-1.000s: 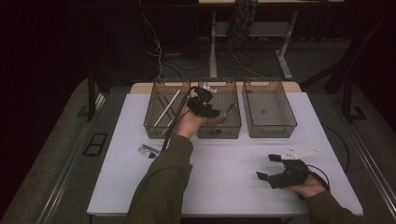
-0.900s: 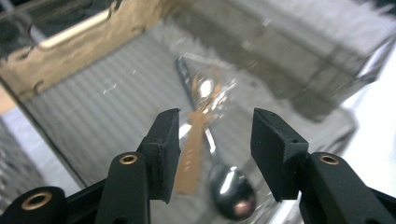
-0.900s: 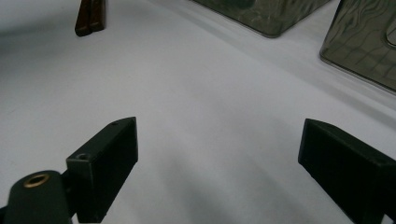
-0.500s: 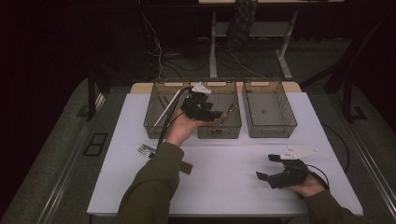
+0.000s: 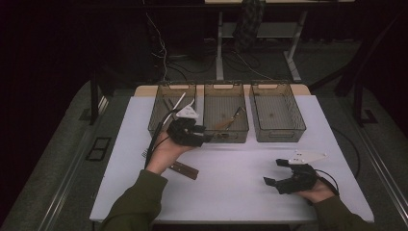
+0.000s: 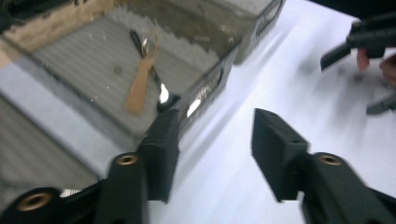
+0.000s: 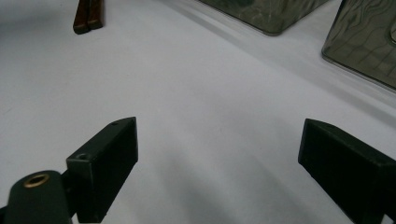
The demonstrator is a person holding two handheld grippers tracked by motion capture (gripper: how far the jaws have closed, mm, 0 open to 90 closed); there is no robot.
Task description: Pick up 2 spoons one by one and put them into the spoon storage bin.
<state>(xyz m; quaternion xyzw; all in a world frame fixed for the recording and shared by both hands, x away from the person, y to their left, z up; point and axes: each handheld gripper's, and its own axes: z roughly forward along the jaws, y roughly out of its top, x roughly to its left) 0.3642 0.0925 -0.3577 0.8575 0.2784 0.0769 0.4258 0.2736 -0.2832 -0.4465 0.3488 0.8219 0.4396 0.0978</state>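
Left hand-held gripper (image 5: 204,138) is hovering just in front of the near wall of the middle bin (image 5: 226,137), jaws standing apart with nothing between them; the left gripper view is confirming the gap, white tabletop (image 5: 231,178) showing through. Middle bin is holding a wooden-handled utensil (image 5: 226,122) lying on its floor, and in the left gripper view a metal spoon (image 6: 161,93) is lying beside that tan handle (image 6: 140,84); both are sitting inside the bin, apart from the jaws. Left bin (image 5: 166,108) is carrying long thin utensils leaning against its wall, type too dim to tell. Right bin (image 5: 276,113) is standing just beside the middle one. A dark brown wooden piece (image 5: 183,169) is lying flat on the tabletop near the left forearm, and a fork (image 5: 146,155) is lying just left of that hand. Right hand-held gripper (image 5: 274,173) is resting low over the tabletop at the near right, well apart from the bins, jaws spread wide and gripping nothing; its own view is showing bare white surface between them and the brown piece (image 7: 88,16) farther off.
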